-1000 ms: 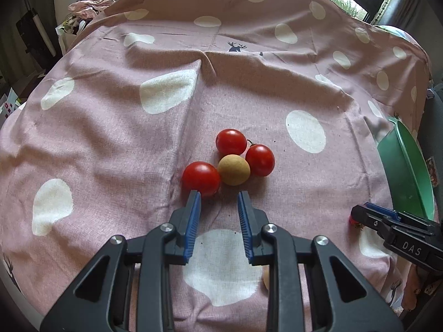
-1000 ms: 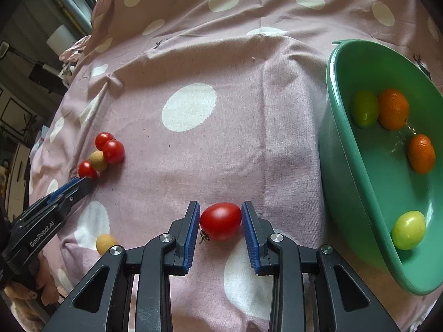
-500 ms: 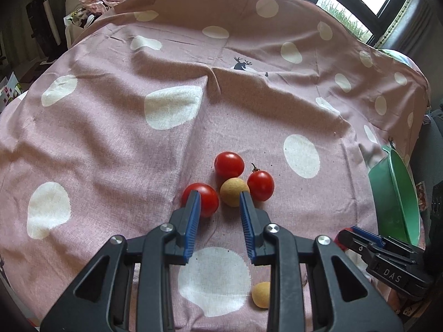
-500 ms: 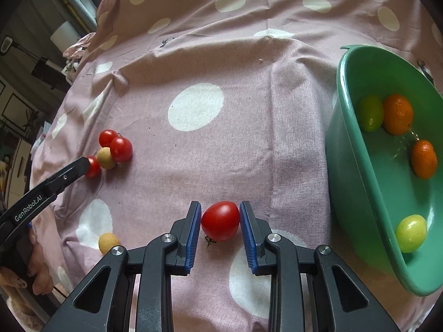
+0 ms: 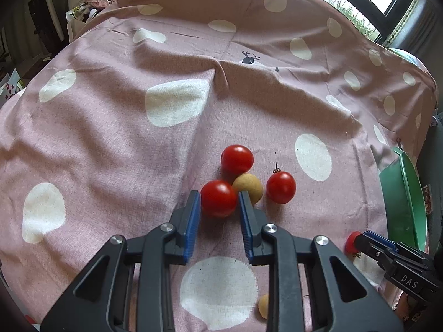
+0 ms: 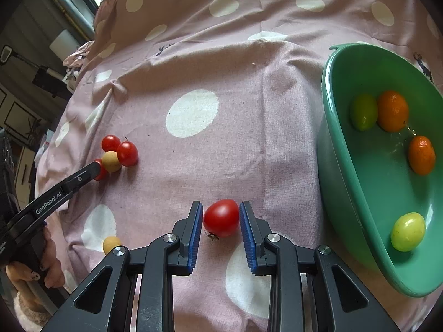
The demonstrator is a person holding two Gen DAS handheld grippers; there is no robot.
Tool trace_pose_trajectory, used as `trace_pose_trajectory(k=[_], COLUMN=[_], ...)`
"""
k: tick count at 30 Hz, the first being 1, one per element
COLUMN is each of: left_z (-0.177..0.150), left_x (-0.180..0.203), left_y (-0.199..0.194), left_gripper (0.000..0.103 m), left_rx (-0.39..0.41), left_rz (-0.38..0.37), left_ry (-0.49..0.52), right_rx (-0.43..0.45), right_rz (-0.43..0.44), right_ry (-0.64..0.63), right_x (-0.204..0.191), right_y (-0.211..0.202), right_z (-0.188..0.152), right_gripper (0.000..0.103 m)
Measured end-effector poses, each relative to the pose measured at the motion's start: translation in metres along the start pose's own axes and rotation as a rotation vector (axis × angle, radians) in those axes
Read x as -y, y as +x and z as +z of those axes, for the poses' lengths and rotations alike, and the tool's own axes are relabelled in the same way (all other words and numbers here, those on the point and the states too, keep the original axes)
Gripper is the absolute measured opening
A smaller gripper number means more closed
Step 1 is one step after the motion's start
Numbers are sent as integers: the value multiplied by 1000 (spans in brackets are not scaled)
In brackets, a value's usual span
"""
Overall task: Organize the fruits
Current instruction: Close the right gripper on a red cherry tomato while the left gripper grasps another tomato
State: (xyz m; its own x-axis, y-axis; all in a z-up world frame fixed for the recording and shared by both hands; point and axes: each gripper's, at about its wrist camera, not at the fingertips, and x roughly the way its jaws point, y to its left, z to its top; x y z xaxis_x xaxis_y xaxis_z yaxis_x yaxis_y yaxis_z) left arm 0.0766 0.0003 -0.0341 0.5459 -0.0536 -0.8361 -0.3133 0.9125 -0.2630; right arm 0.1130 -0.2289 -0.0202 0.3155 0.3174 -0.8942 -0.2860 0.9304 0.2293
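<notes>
In the left wrist view my left gripper (image 5: 218,202) is open, its blue pads on either side of a red tomato (image 5: 218,197) on the pink spotted cloth. A tan round fruit (image 5: 248,186) touches the right pad; two more red tomatoes (image 5: 237,159) (image 5: 280,187) lie just beyond. In the right wrist view my right gripper (image 6: 221,218) is open around another red tomato (image 6: 221,217), with small gaps at both pads. The green basin (image 6: 346,166) at the right holds two orange fruits (image 6: 393,109) (image 6: 421,154) and two green ones (image 6: 363,111) (image 6: 407,231).
A small tan fruit (image 6: 111,244) lies on the cloth near the front left, also in the left wrist view (image 5: 263,305). The cloth has folds and drops off at the edges. Clutter and a window stand behind the table.
My left gripper moved forward so the near tomato now sits between its pads. My right gripper stayed around its tomato, jaws slightly wider than half a second ago.
</notes>
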Motion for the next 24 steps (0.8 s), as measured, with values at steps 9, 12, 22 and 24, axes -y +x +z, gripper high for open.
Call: trace_pose_trajectory(k=[9, 12, 22, 24], left_z=[10, 11, 2, 2], left_x=[-4, -3, 16, 19], left_y=[8, 10, -21, -33], left_gripper=[28, 28, 27, 27], left_rx=[5, 18, 100, 124], left_rz=[-41, -36, -44, -61], left_ry=[-58, -48, 25, 30], right_rx=[3, 2, 27, 31], right_rz=[12, 13, 37, 45], right_ry=[12, 16, 29, 31], right_x=[2, 3, 8, 8], right_y=[-2, -1, -9, -10], right_z=[1, 2, 3, 3], right_gripper=[30, 30, 30, 30])
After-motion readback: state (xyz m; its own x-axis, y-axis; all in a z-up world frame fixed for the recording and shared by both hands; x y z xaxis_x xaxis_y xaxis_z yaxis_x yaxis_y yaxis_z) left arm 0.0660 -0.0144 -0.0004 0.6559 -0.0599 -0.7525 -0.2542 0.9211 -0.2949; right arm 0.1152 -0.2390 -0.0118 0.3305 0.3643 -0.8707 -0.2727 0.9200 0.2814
